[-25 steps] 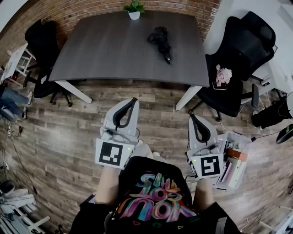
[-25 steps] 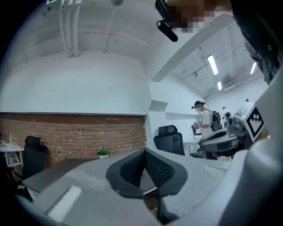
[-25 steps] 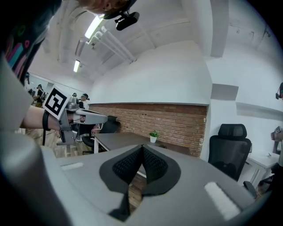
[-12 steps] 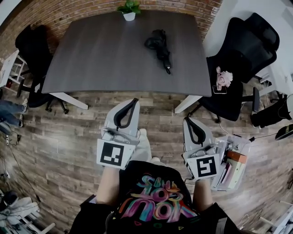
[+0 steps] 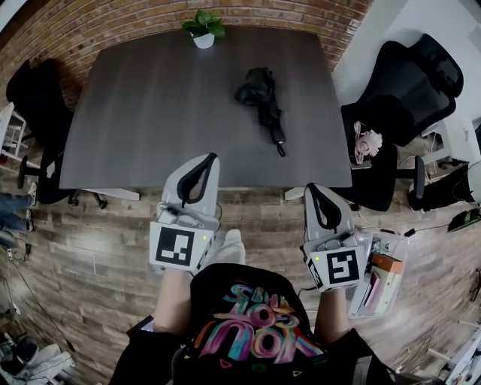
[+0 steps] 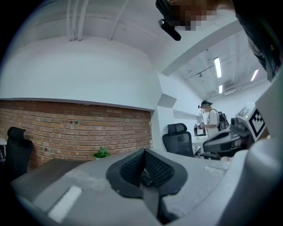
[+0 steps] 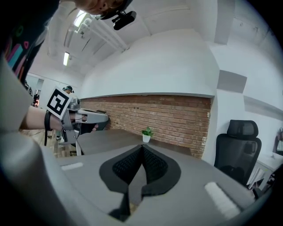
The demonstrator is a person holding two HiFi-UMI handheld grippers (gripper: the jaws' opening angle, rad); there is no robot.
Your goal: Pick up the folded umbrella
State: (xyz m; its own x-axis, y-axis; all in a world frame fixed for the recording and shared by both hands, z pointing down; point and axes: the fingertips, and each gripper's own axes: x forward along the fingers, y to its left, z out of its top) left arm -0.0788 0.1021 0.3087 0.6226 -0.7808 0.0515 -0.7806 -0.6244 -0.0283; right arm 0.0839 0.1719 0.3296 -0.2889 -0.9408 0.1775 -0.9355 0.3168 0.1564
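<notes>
Folded umbrella: black, lying on the dark table, right of centre. Bunched end points toward the far side, thin end toward the near right edge. Nothing touches it.

Small potted plant in a white pot at the table's far edge, well apart from the umbrella.

Left gripper: tip overlaps the table's near edge in the head view, well short of the umbrella. Fingers closed pad to pad, nothing between them.

Right gripper: tip at the near edge close to the table's right corner, also well short of the umbrella. Fingers closed, empty.

Both grippers held roughly side by side in front of the person, pointing at the table.

Around the table:
- black office chair on the right, with a small pink item on its seat
- another black chair on the left
- brick wall behind
- wood-plank floor below
- open box of mixed items on the floor just beside the right gripper

The left gripper view also shows a person standing in the background.
</notes>
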